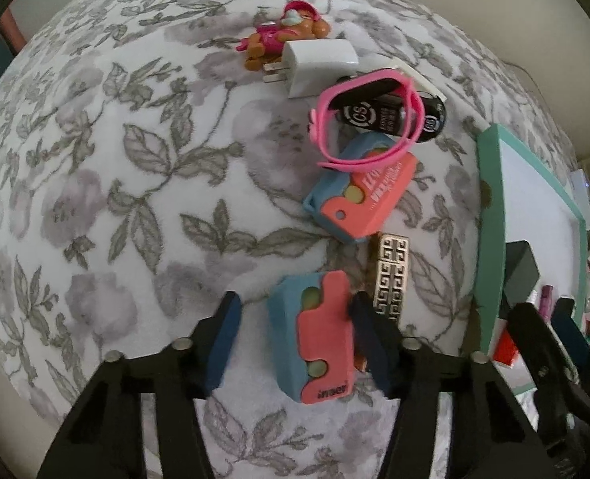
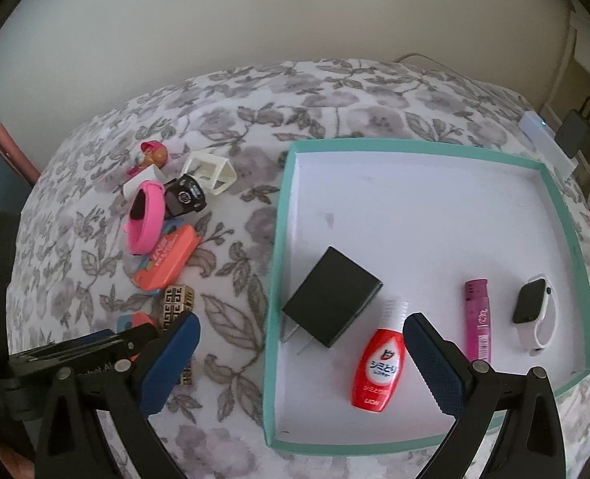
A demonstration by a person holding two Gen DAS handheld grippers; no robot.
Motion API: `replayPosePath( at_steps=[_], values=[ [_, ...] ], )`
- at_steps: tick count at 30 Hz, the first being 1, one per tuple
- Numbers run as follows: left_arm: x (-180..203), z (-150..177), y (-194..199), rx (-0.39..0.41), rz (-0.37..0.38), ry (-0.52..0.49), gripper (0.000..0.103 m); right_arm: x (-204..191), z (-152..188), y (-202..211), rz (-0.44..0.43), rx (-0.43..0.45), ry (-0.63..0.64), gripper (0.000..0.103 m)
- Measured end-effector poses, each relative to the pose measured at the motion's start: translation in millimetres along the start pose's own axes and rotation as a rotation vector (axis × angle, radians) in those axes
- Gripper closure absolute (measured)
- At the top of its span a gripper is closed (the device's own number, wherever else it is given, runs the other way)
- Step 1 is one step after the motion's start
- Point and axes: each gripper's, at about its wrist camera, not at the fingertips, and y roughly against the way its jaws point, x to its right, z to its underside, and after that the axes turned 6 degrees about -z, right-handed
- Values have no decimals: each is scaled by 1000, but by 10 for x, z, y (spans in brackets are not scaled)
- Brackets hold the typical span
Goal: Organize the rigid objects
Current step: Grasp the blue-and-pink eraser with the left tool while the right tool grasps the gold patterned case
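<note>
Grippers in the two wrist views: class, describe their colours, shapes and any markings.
The left gripper and the right gripper both have black, angular plastic arms with round silver fasteners. Their fingers carry dark blue pads with a fine grid texture.

I can read only a few markings. The red bottle [image 2: 379, 371] near the front edge of the teal tray [image 2: 279, 247] shows Japanese characters and "LION" at its base. The black puck [image 1: 391, 113] on the floral cover carries a circled "CS". The nearer blue-and-coral case [image 1: 315, 339] has a small word, too blurred to read.
</note>
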Motion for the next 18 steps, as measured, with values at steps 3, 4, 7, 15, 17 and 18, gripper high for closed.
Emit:
replayPosePath(
  at_steps=[3, 4, 7, 15, 17, 18],
  values=[
    [81, 16, 65, 5, 5, -20, 59, -31, 5, -10, -15, -2, 5, 2],
    [98, 34, 93, 9, -2, -27, 59, -40, 8, -13, -20, -3, 5, 2],
    [80, 47, 135, 13, -5, -20, 59, -89, 14, -26, -31, -4, 13, 6],
    [-255, -30, 164, 30, -44, 84, 59, -435, 76, -116, -54, -27, 117, 17],
    [-337, -41, 180, 34, -60, 108, 59, -522, 102, -138, -62, -32, 142, 18],
    [-381, -49, 183, 36, -65, 119, 59, -575, 117, -156, -68, -36, 158, 20]
  ],
)
